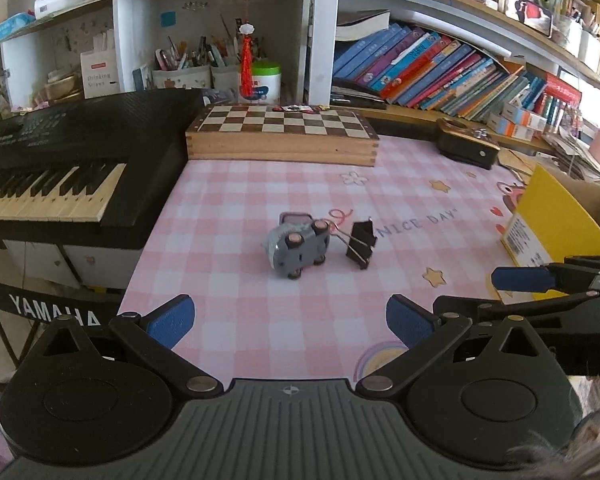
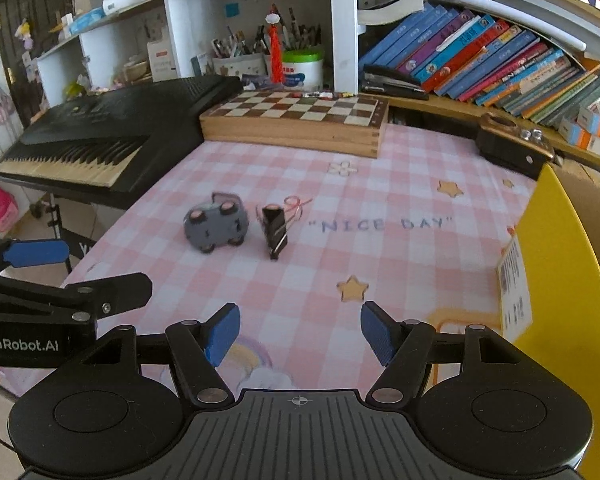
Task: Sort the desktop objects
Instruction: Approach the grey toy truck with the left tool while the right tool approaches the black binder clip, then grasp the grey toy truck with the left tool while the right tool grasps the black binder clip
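A small grey toy car (image 1: 299,245) (image 2: 215,227) lies tipped over on the pink checked mat (image 1: 260,312) (image 2: 380,248), wheels facing me. Just to its right stands a black binder clip (image 1: 361,243) (image 2: 274,231), apart from the car. My left gripper (image 1: 290,322) hovers near the mat's front edge, open, with nothing between its blue pads. My right gripper (image 2: 300,334) sits open and empty too, to the right of the left one. Both objects lie well ahead of the fingertips. The right gripper's blue pad (image 1: 522,279) shows in the left wrist view.
A yellow cardboard box (image 1: 560,216) (image 2: 564,280) stands at the mat's right edge. A wooden chess box (image 1: 282,136) (image 2: 296,124) sits at the back. A black keyboard (image 1: 60,168) (image 2: 100,136) borders the left. A dark wooden box (image 1: 466,146) (image 2: 514,146) is back right, under bookshelves.
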`<act>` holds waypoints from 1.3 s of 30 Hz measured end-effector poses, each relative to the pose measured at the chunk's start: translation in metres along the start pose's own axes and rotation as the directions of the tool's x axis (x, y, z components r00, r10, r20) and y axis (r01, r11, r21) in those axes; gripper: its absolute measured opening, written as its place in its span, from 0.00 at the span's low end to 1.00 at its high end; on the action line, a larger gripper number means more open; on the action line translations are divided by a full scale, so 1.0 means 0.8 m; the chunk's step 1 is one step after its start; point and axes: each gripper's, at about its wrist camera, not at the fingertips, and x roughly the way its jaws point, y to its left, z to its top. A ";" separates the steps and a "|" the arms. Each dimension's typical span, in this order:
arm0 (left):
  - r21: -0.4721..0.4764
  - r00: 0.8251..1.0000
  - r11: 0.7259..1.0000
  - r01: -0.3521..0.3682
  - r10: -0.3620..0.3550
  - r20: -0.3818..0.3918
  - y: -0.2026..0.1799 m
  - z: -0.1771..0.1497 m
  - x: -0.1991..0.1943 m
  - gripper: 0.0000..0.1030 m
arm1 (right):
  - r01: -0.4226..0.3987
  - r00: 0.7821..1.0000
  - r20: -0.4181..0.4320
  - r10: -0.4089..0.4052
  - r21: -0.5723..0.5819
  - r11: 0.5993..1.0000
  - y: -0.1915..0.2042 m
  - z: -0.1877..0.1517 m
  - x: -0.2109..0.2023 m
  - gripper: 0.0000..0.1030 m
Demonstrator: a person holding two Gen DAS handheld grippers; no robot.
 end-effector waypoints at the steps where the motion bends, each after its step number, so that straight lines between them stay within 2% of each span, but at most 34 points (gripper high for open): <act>1: 0.000 1.000 1.000 -0.004 0.004 -0.003 0.000 0.003 0.004 1.00 | -0.001 1.000 0.002 0.001 -0.003 1.000 -0.001 0.004 0.004 0.66; 9: -0.018 0.999 0.999 -0.046 0.045 -0.011 0.008 0.017 0.029 1.00 | -0.027 1.000 -0.008 0.027 -0.045 0.999 -0.002 0.027 0.043 0.66; 19: -0.037 0.995 0.996 -0.083 0.081 -0.055 0.019 0.024 0.052 1.00 | -0.064 0.997 -0.043 0.059 -0.108 0.992 0.005 0.052 0.107 0.64; 25: -0.036 0.993 0.995 -0.094 0.092 -0.071 0.017 0.027 0.061 1.00 | -0.070 0.996 -0.056 0.063 -0.137 0.988 0.010 0.061 0.136 0.53; 29: -0.027 0.994 0.996 -0.086 0.084 -0.068 0.012 0.031 0.072 1.00 | -0.083 0.995 -0.065 0.075 -0.136 0.987 0.004 0.065 0.146 0.33; 30: -0.027 0.995 0.997 -0.079 0.077 -0.062 0.010 0.032 0.074 1.00 | -0.079 0.995 -0.064 0.072 -0.125 0.989 -0.001 0.066 0.146 0.25; 39: 0.002 0.998 0.999 -0.042 0.042 -0.054 -0.011 0.046 0.117 0.99 | -0.034 0.999 -0.042 0.032 -0.042 0.999 -0.045 0.070 0.127 0.19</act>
